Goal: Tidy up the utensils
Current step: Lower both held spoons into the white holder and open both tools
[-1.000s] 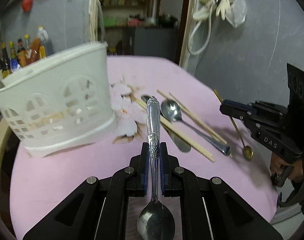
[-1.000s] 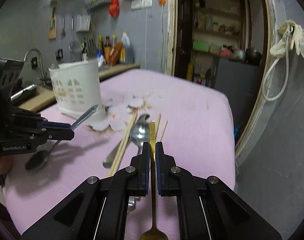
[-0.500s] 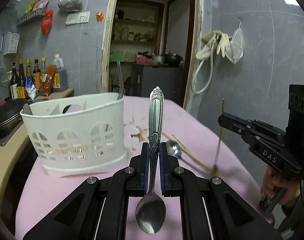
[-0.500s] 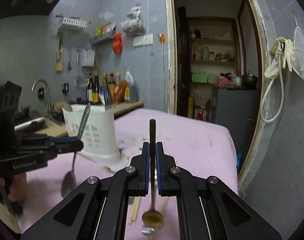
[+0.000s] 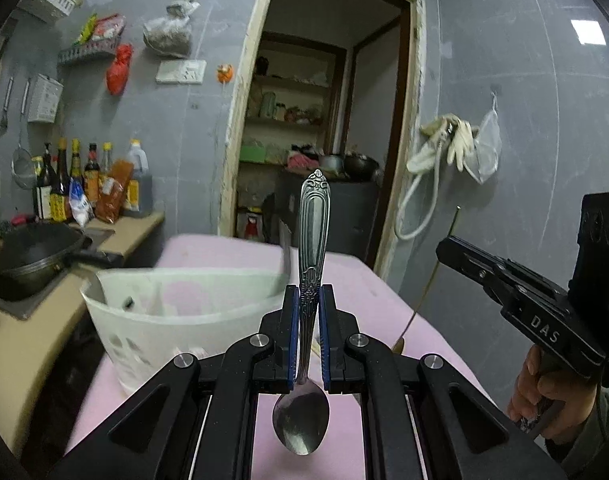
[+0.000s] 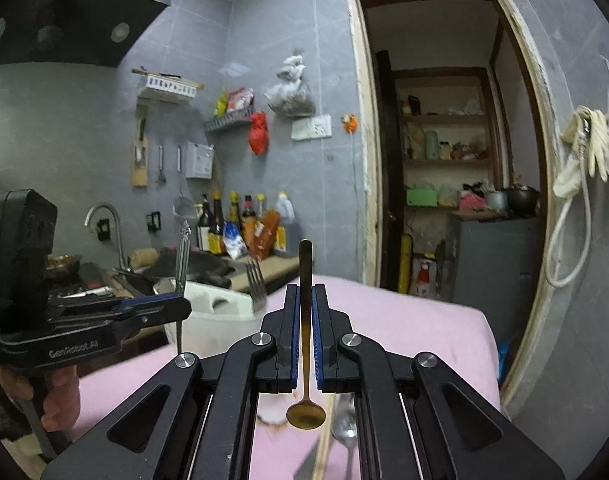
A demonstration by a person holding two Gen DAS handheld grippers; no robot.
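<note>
Above the pink worktop [image 5: 208, 252]: both tongs raised, each carrying a spoon.
Left tongs [image 5: 307, 340]: closed tight on a silver spoon [image 5: 312, 240], gripped low on its ornate handle; handle points up, bowl hangs down near the camera.
Right tongs [image 6: 303, 336]: closed tight on a gold spoon [image 6: 305, 272], thin handle upright, small bowl hanging below the pads.
White caddy [image 5: 176, 312]: on the worktop beyond the left tongs, blurred; a fork [image 6: 256, 284] stands in it.
Worktop leftovers: chopsticks [image 6: 324, 440] and another spoon [image 6: 344, 428] lie below the right tongs.
Hands: one grips each handle at the frame edges.
</note>
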